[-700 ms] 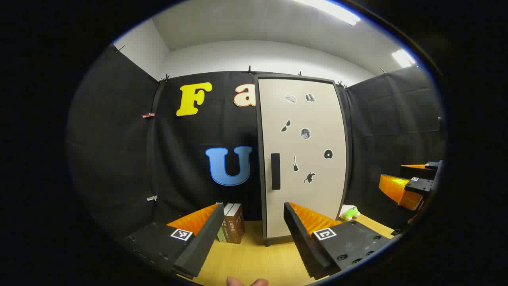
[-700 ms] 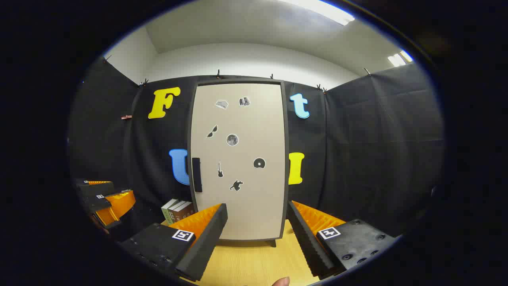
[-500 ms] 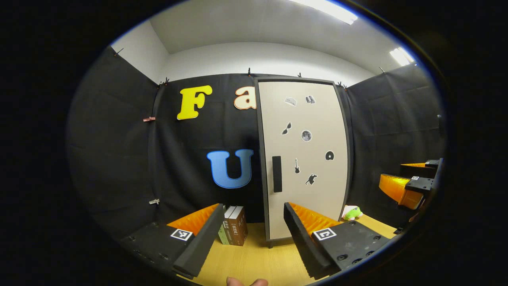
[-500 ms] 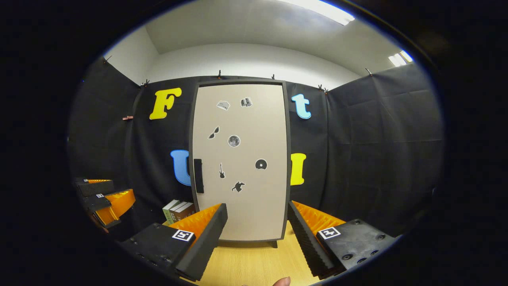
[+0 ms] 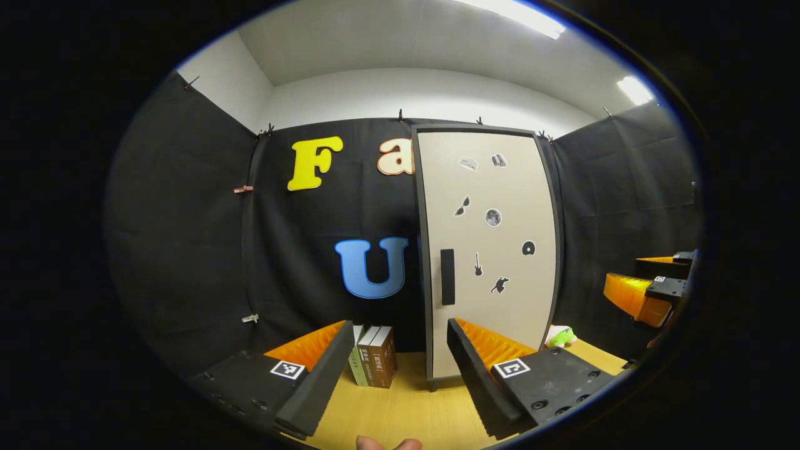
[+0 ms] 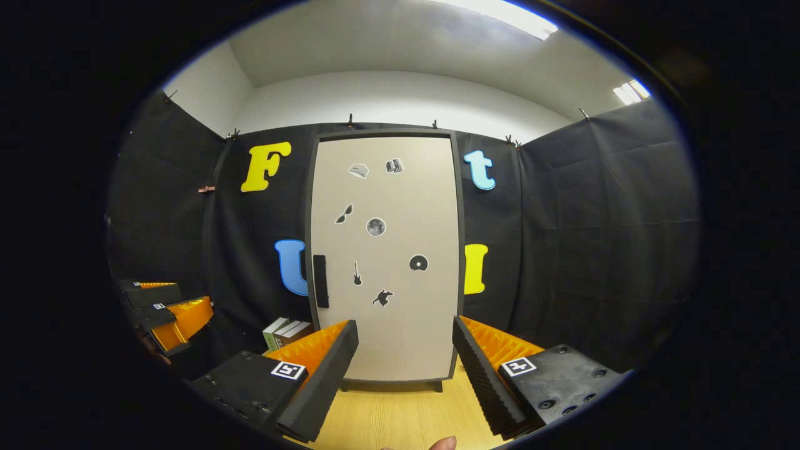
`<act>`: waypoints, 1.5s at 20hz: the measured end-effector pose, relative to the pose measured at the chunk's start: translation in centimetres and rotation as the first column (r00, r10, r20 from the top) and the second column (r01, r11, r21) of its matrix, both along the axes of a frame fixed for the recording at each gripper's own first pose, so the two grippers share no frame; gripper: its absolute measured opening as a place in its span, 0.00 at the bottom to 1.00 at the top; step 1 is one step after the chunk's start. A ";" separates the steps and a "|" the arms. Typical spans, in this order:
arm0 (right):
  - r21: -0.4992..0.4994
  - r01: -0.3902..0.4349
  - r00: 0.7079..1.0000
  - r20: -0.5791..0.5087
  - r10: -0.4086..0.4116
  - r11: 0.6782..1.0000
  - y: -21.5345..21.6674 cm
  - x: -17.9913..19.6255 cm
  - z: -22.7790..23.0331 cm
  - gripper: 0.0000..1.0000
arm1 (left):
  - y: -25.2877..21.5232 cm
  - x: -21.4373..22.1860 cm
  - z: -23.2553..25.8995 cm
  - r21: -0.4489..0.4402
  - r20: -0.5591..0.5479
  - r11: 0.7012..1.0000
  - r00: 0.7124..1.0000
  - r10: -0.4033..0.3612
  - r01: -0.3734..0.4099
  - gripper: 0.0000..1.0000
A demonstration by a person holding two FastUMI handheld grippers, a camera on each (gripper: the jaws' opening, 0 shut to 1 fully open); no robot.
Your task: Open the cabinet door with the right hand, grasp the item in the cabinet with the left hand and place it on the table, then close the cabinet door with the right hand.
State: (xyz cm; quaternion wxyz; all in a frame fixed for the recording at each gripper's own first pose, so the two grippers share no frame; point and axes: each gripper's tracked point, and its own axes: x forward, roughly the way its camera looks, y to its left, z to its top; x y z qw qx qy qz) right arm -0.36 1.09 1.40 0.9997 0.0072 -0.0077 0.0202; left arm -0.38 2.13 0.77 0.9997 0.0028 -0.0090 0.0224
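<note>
A tall cabinet with a beige door (image 5: 494, 250) (image 6: 387, 250) stands shut on the wooden table (image 5: 400, 412), with small stickers on it. Its dark vertical handle (image 5: 447, 277) (image 6: 320, 281) runs along the door's left edge. My left gripper (image 5: 394, 375) is open and held back from the cabinet, a little left of the handle. My right gripper (image 6: 403, 375) is open too, facing the lower middle of the door from a distance. The right gripper (image 5: 650, 290) also shows at the right edge of the left gripper view, and the left gripper (image 6: 165, 312) at the left of the right gripper view. The cabinet's inside is hidden.
Three upright books (image 5: 374, 364) (image 6: 286, 332) stand on the table left of the cabinet. A small green plush toy (image 5: 559, 336) lies at the cabinet's right foot. Black cloth walls close the booth behind and at both sides.
Both grippers have shifted slightly left and down, so the cabinet sits a little further right and lower in each view. The door stays shut and both grippers stay open.
</note>
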 end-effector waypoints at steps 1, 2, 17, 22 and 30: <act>0.001 -0.003 1.000 0.003 0.003 1.000 0.1 0.0 0.1 1.00 | 0.1 -0.1 0.0 -0.001 0.000 1.000 1.000 0.003 -0.003 0.94; -0.001 -0.005 1.000 0.004 0.005 1.000 0.2 0.0 0.2 0.97 | 0.3 -0.1 0.0 0.001 0.000 1.000 1.000 0.006 -0.006 0.94; 0.002 -0.055 0.998 -0.003 0.055 0.998 2.5 0.3 0.4 0.97 | 1.0 -0.1 0.4 0.023 0.010 1.000 1.000 0.001 -0.001 0.94; 0.044 -0.121 0.993 0.006 0.121 0.992 7.0 2.9 1.0 0.97 | 2.1 -0.1 0.0 0.009 0.012 1.000 1.000 0.003 -0.004 0.95; 0.039 -0.179 0.983 0.047 0.178 0.983 14.5 11.2 0.5 0.97 | 5.4 0.5 -1.2 -0.011 0.011 0.999 0.999 0.038 -0.038 0.95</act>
